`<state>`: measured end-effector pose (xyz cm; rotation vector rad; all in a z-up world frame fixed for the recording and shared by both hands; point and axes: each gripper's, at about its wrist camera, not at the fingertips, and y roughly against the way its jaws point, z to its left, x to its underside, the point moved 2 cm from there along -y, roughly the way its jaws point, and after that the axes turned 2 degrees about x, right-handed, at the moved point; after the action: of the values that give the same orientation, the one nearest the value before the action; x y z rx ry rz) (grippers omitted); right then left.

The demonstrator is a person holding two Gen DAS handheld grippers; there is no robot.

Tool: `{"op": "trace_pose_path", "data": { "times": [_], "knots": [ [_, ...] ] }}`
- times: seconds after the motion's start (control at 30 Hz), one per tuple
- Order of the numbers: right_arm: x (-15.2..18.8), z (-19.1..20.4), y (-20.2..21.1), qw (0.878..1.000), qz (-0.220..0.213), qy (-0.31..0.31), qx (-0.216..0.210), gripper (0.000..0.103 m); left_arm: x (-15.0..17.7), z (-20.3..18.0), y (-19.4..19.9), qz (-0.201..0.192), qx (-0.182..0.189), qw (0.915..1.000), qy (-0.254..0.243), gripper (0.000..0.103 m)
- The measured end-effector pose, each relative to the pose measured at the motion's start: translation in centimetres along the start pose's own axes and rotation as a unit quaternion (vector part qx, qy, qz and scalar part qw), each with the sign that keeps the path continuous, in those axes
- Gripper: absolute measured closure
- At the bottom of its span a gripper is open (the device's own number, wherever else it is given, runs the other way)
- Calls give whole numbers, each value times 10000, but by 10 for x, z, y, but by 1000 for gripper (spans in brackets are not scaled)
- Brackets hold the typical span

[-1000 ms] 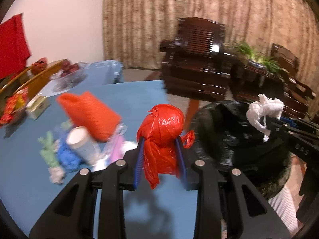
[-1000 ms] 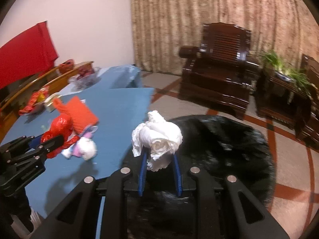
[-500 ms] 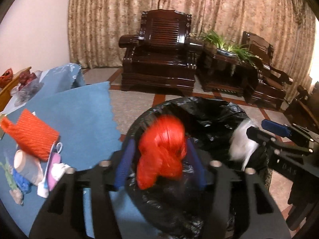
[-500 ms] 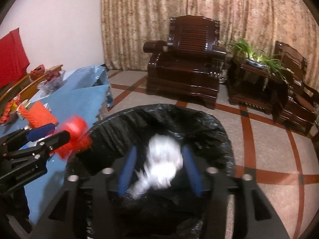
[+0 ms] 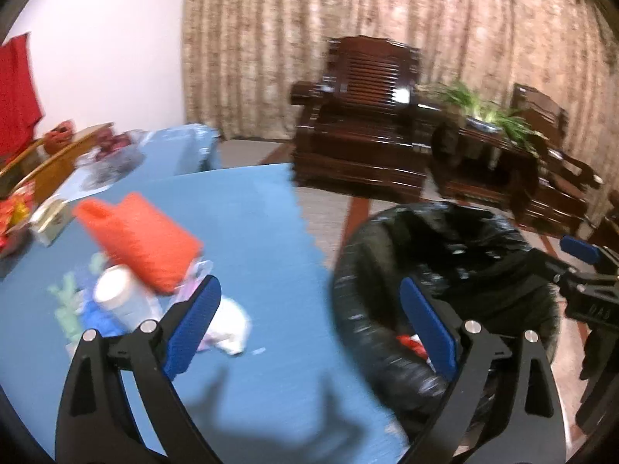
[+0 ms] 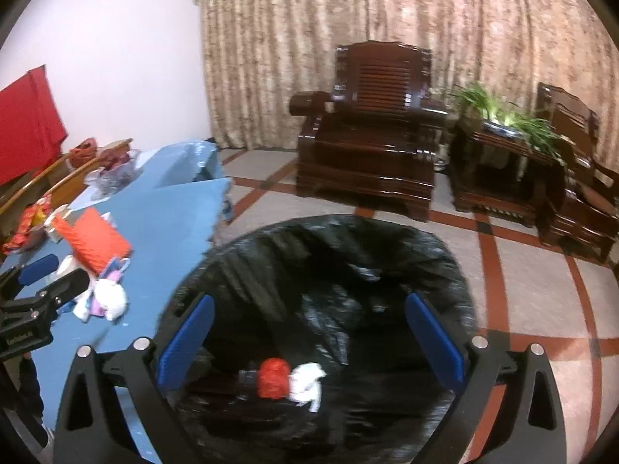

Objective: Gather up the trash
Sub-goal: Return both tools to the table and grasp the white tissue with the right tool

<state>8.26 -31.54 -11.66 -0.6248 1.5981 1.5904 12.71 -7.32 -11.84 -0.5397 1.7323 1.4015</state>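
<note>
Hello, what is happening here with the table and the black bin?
A person is collecting trash with two hand-held grippers. Both are open and hold nothing: the right hand-held gripper hangs over the black-lined bin, and the left hand-held gripper is above the blue table's edge. A red plastic wad and a white tissue wad lie inside the bin. More litter waits on the table.

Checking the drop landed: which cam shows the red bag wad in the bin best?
Right wrist: the red bag wad lies whole at the bottom of the bin, touching the white tissue wad. Left wrist shows only a red sliver behind its finger.
</note>
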Motion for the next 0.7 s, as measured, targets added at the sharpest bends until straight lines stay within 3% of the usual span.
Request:
{"op": "trace_pose_path", "data": {
  "times": [0.33, 0.53, 0.7],
  "knots": [
    [-2, 115, -15, 9930, 1, 591, -1019, 6, 32, 102, 43, -29, -1160, 9916, 579, 11],
    [6, 189, -30, 9824, 76, 1045, -1545, 6, 43, 156, 53, 7, -1686, 9821, 846, 11],
    [18, 229, -50, 9751, 208, 1372, -1730, 6, 54, 189, 51, 103, -1974, 9755, 970, 11]
  ]
}}
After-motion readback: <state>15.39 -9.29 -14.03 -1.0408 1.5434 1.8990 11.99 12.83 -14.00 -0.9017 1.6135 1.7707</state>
